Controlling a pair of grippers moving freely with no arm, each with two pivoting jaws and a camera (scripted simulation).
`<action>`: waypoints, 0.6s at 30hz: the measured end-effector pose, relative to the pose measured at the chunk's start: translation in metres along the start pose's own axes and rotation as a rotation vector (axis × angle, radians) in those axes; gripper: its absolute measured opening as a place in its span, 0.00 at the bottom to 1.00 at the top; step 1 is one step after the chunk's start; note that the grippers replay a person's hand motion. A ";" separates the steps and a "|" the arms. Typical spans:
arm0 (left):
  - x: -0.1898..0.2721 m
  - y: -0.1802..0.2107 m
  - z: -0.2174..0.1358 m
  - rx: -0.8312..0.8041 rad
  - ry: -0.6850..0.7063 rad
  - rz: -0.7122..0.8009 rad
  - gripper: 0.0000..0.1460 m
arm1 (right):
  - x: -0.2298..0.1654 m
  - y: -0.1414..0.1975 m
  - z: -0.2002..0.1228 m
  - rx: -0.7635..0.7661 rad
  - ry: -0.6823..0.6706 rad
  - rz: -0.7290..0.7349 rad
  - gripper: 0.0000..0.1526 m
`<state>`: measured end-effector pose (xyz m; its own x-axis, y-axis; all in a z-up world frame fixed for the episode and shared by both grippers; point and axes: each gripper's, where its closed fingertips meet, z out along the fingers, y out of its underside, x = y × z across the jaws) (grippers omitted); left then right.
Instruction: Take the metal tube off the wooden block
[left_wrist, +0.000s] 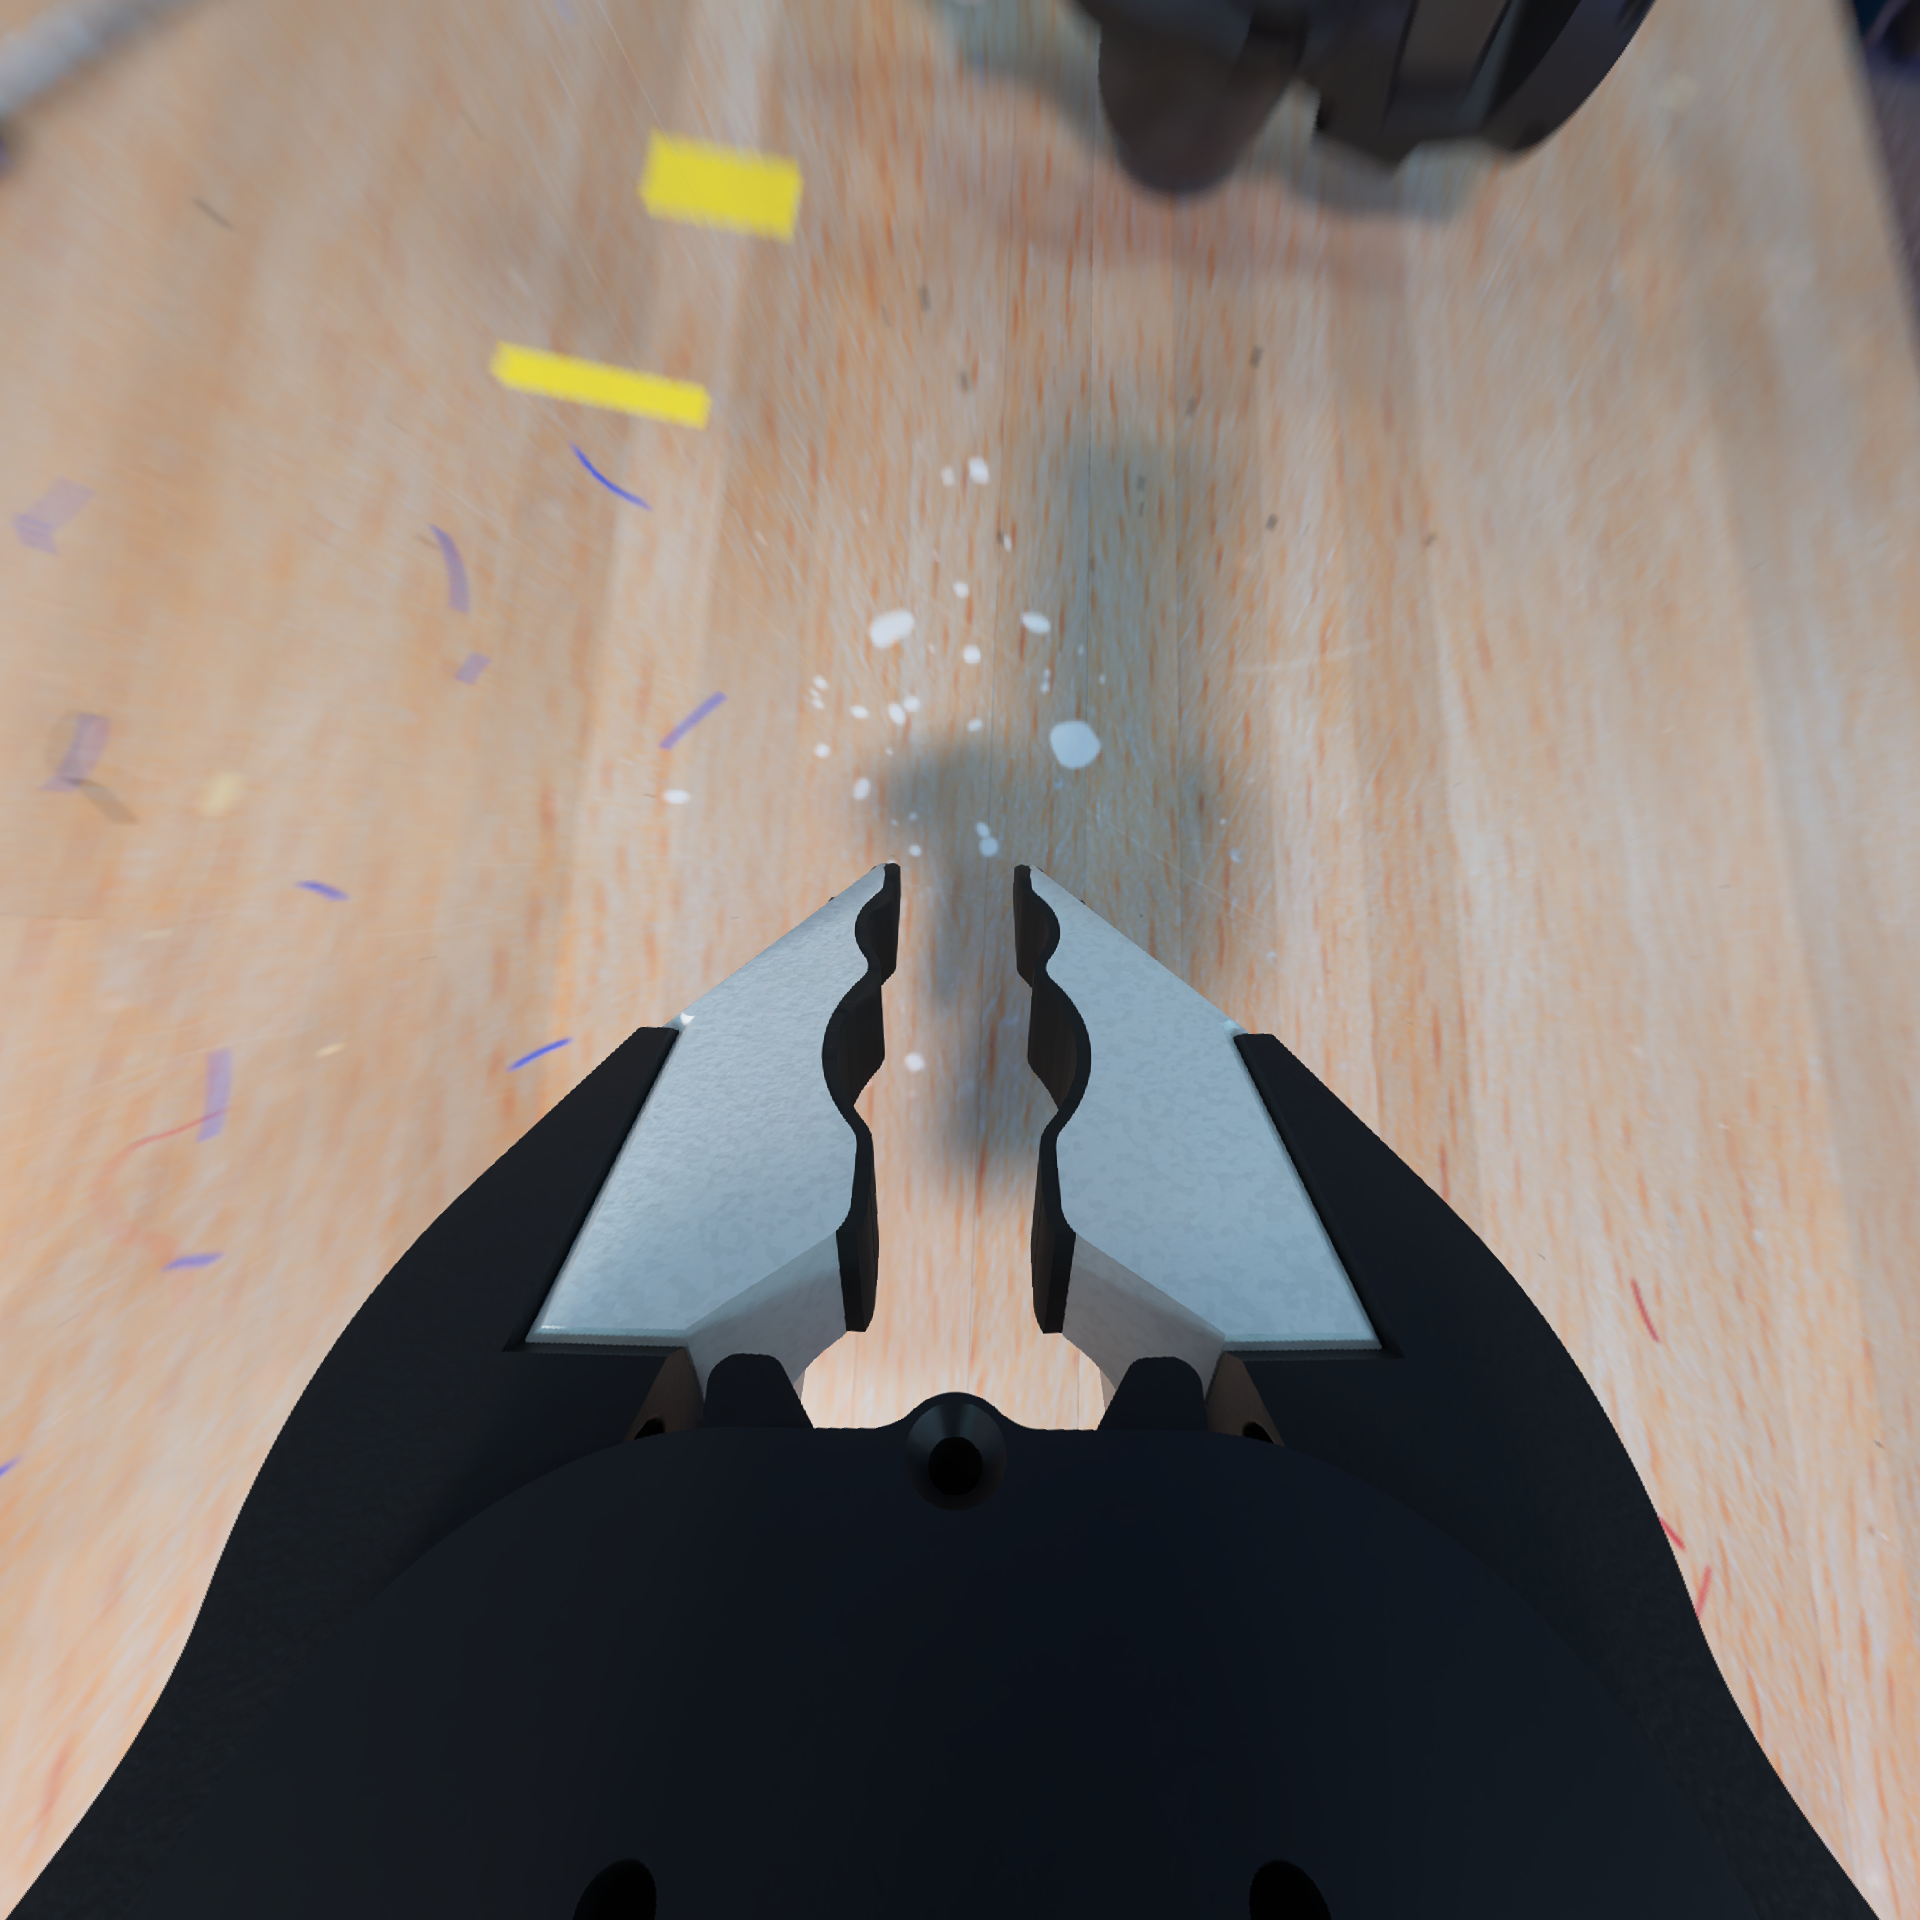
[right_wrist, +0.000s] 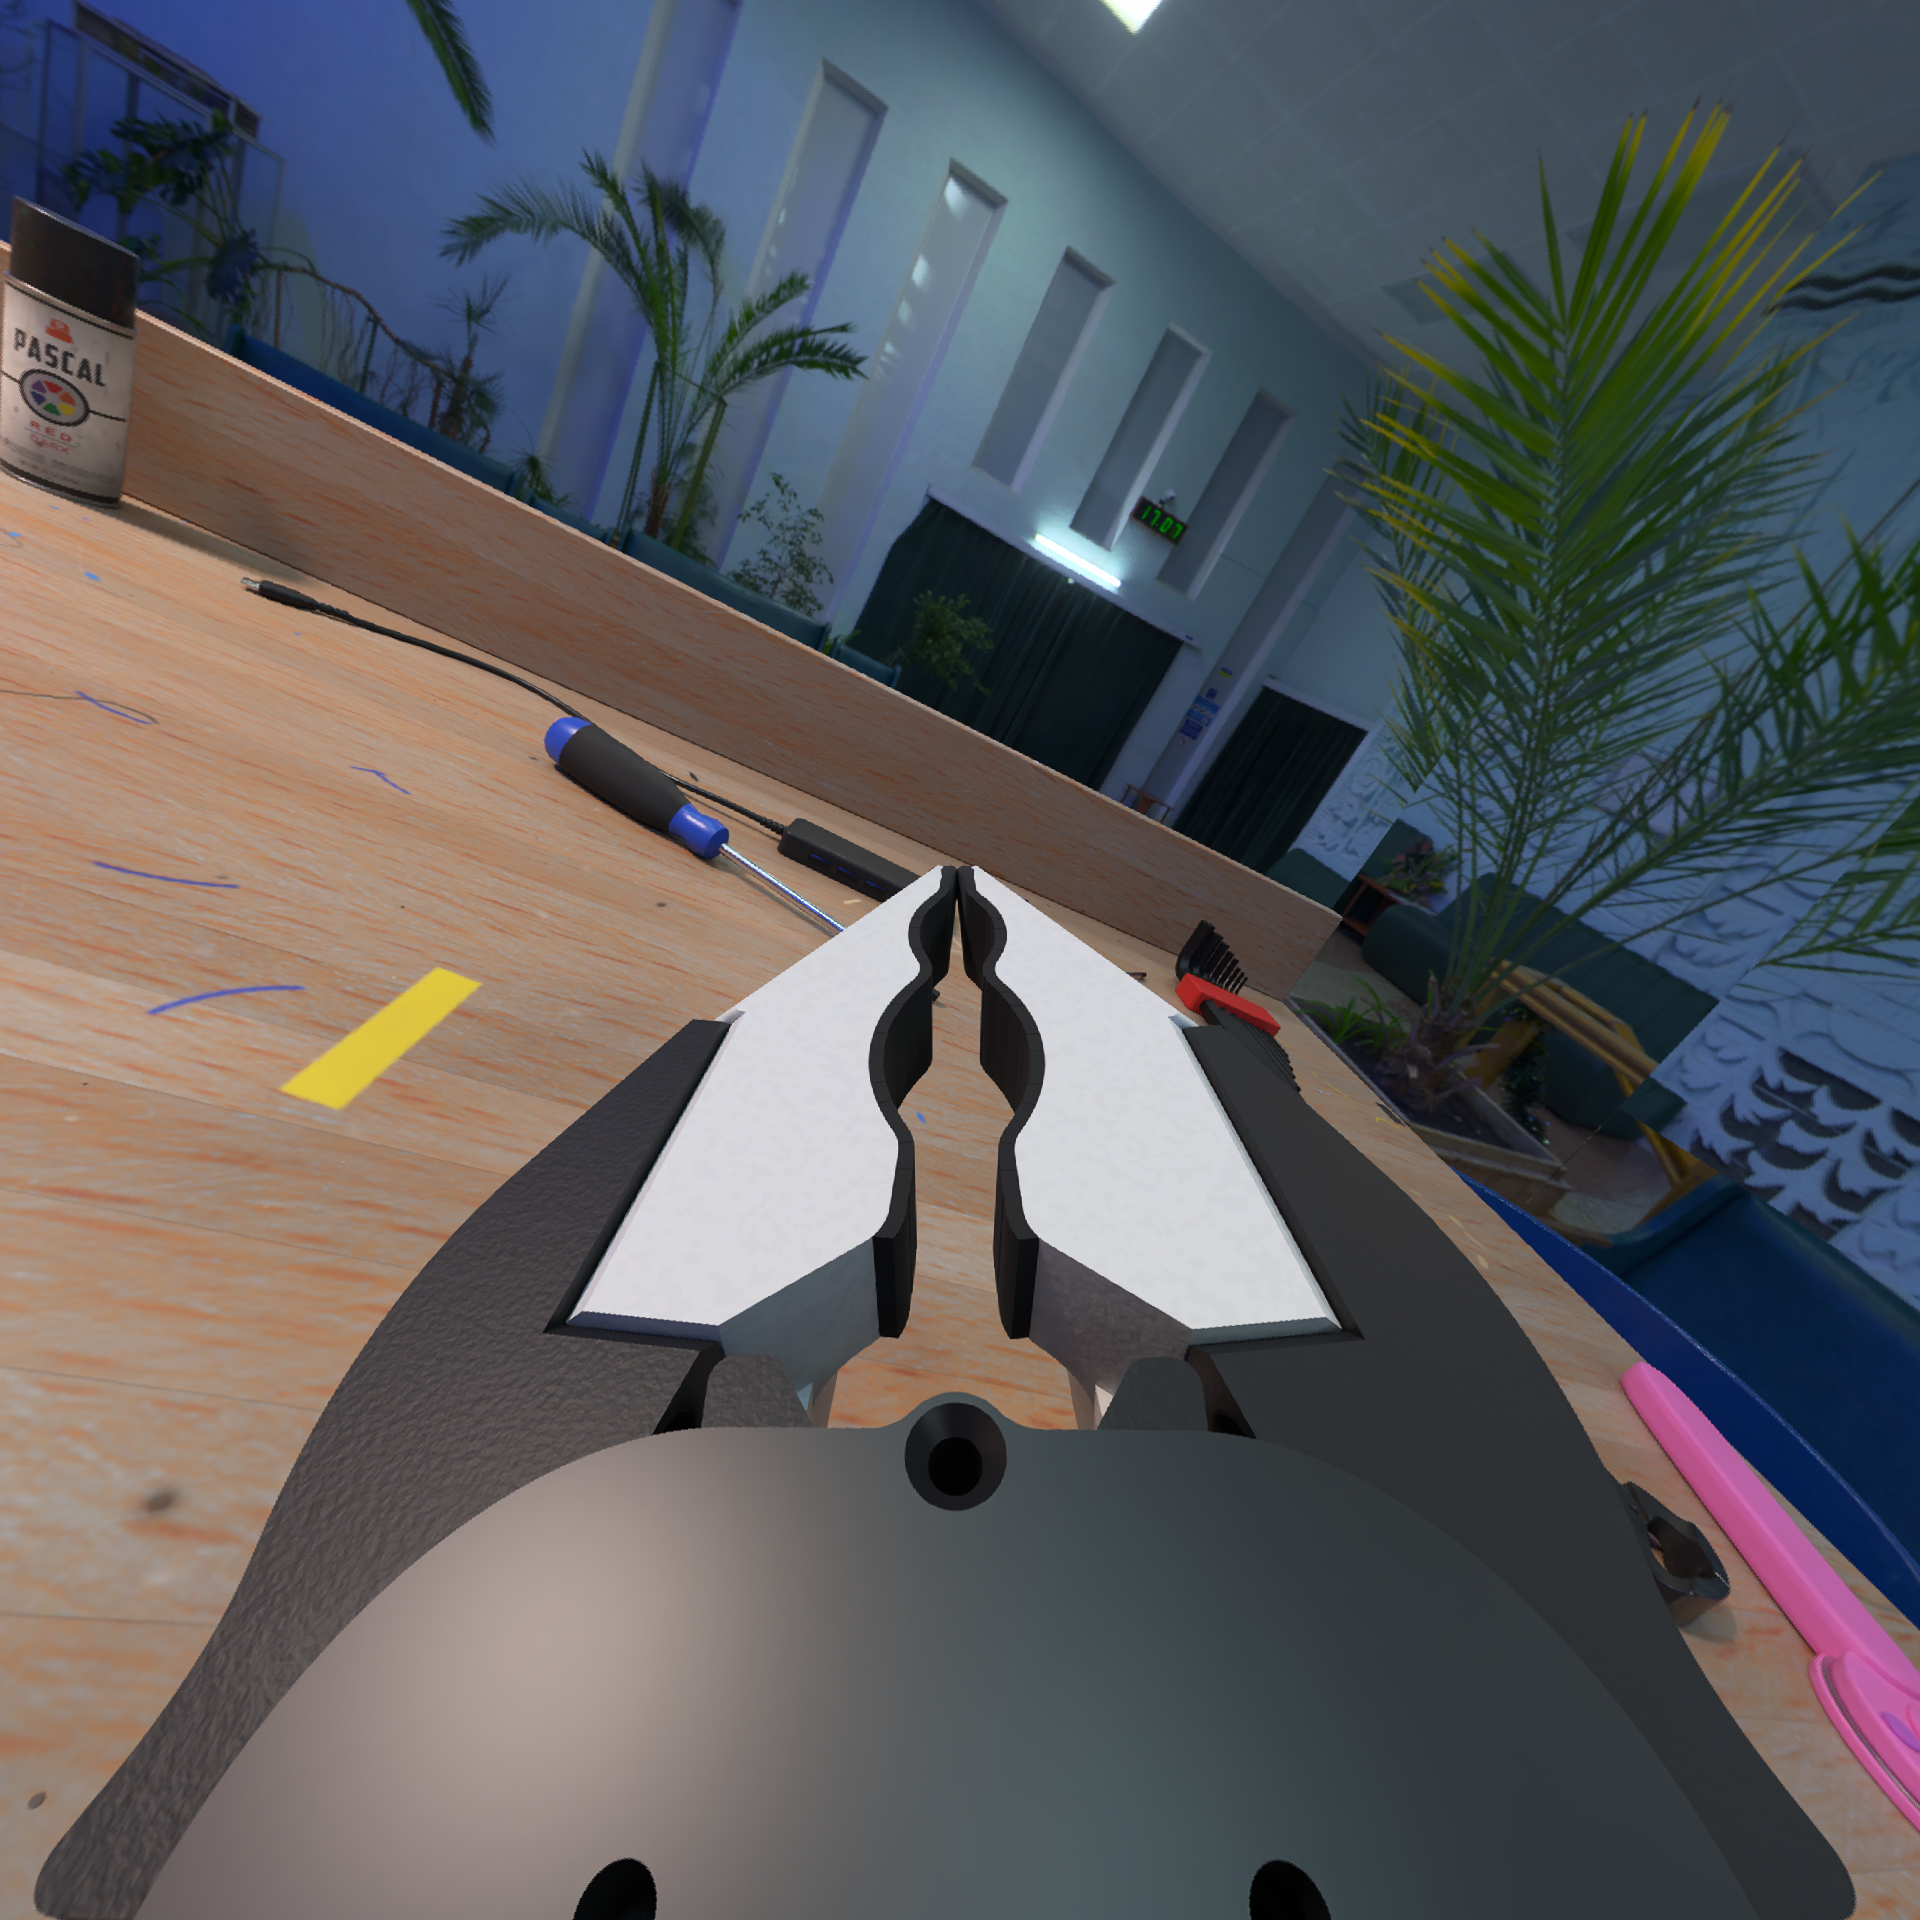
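Observation:
Neither the metal tube nor the wooden block shows in either view. My left gripper (left_wrist: 956, 878) points down at the wooden tabletop (left_wrist: 1455, 831); its jaws stand a narrow gap apart with nothing between them. My right gripper (right_wrist: 958, 878) hovers low over the tabletop (right_wrist: 312, 1247), tilted, with its fingertips almost touching and nothing held. A dark blurred shape at the top of the left wrist view is the other gripper (left_wrist: 1351, 83).
White specks (left_wrist: 1073, 744) and two yellow tape strips (left_wrist: 720, 187) (left_wrist: 601, 385) mark the table. The right wrist view shows a spray can (right_wrist: 68, 364), a blue-black screwdriver (right_wrist: 634, 787), a black hub with cable (right_wrist: 847, 857), red hex keys (right_wrist: 1226, 987), a pink tool (right_wrist: 1787, 1558) and a raised back board (right_wrist: 623, 623).

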<state>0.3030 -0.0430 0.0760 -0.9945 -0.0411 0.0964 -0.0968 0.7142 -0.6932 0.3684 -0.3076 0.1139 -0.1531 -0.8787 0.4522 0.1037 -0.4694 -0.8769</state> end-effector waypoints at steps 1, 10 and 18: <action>-0.002 -0.006 -0.021 0.056 -0.016 0.005 0.15 | 0.001 0.000 0.000 -0.002 0.003 0.002 0.00; -0.153 0.044 -0.198 0.010 -0.621 -0.127 0.10 | 0.002 0.003 0.002 -0.019 0.022 -0.009 0.00; -0.208 0.131 -0.116 -0.200 -0.361 -0.447 0.14 | 0.007 0.006 0.003 -0.042 0.056 -0.017 0.00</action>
<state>0.5019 0.1399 0.0484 -0.8135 -0.5769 0.0741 -0.5334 0.6893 -0.4903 0.3705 -0.3173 0.1121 -0.2092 -0.8638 0.4583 0.0598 -0.4791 -0.8757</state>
